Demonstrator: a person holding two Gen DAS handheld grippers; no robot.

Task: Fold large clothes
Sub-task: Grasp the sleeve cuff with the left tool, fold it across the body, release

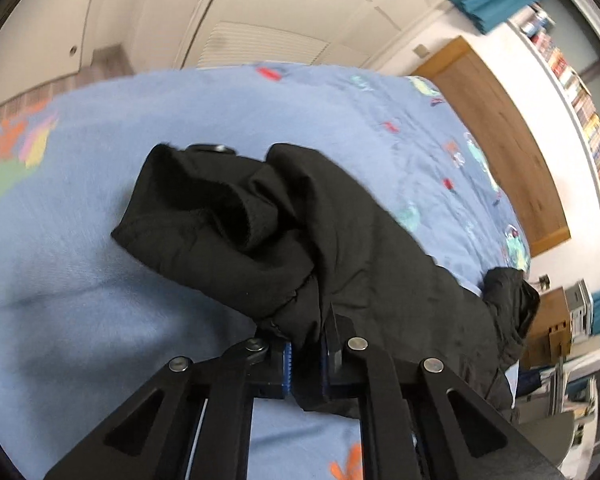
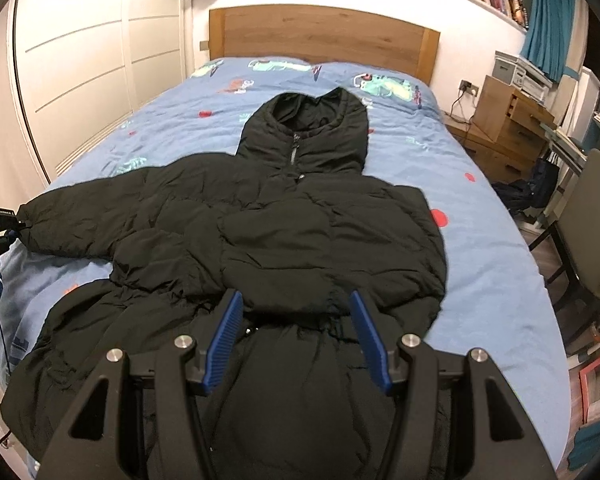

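One black hooded jacket (image 2: 268, 224), spread face-up on blue bedspread (image 2: 500, 280), hood toward wooden headboard (image 2: 324, 32); outstretched sleeve (image 1: 228, 216) reaching bed's edge. Left gripper (image 1: 306, 364): clamped tight on sleeve cuff cloth. Right gripper (image 2: 296, 340): half-spread, empty, hovering over waist seam. Risks, as judged: thin pinch slipping off slick padded fabric mid-fold; sleeve dragging whole jacket askew with body unpinned; bulky filling springing fold back open.
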